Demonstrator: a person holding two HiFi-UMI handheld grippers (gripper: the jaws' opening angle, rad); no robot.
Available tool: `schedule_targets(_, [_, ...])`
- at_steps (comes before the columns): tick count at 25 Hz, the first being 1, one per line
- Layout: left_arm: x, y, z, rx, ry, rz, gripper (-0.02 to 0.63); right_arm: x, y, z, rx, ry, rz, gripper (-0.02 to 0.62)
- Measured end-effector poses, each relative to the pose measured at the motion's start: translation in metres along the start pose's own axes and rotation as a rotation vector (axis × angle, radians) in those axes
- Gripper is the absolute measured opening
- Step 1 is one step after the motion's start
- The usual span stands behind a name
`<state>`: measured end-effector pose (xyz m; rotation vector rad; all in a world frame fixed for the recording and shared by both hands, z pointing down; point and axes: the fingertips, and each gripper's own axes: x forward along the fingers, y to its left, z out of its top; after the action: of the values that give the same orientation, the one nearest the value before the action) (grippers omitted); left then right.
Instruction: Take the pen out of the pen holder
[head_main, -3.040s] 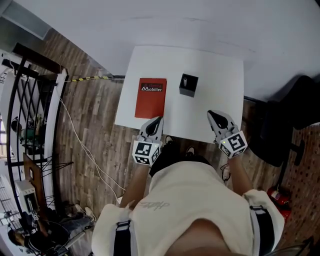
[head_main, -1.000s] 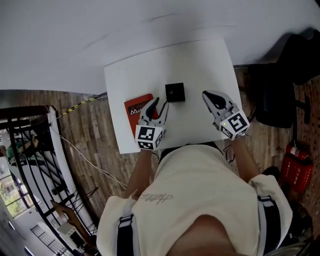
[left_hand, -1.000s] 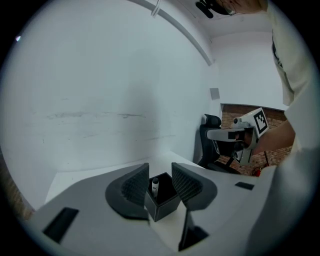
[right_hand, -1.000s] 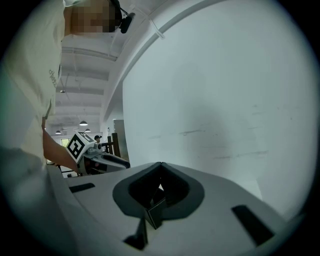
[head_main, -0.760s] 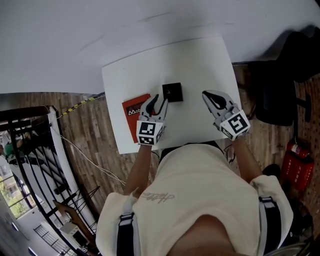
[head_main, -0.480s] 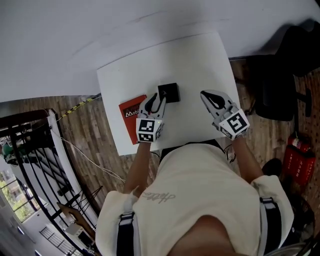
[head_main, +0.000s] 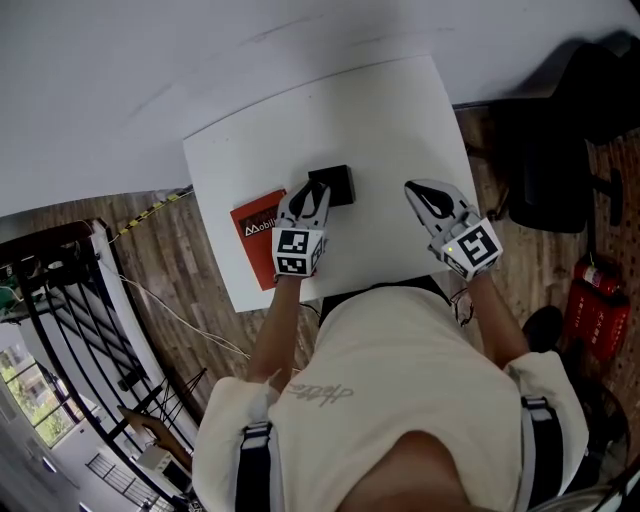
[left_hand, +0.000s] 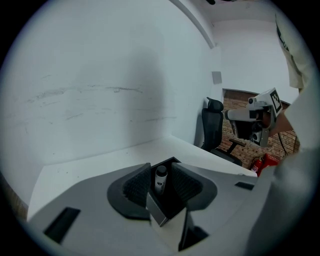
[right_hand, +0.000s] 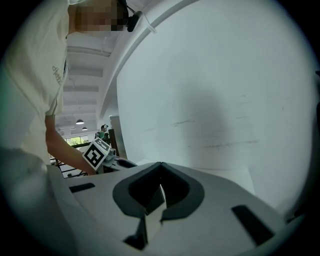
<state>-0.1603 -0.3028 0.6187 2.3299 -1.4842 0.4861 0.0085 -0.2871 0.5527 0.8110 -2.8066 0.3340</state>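
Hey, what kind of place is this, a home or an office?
Probably an office or workshop: a white table, a black office chair beside it, and a red fire extinguisher on the plank floor.

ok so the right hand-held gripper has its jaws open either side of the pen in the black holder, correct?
Wrong side: it is the left hand-held gripper. The left gripper view shows its jaws open either side of the pen in the black holder. The right hand-held gripper is shut on nothing.

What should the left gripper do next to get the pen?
Probably close its jaws. The left gripper has its jaws apart with the pen standing between them in the holder, not pinched yet, so squeezing comes before lifting.
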Motion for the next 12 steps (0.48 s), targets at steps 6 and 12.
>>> schedule_targets(6, [0.009,-0.004,-0.008,0.030,0.016,-0.009,0.135,-0.002,-0.003,-0.004,0.008,0.007,-0.006,0.008])
schedule_targets(12, [0.009,-0.004,-0.013,0.031,0.028,0.007,0.089,-0.003,-0.003,-0.007,0.015,0.003,-0.007,0.008])
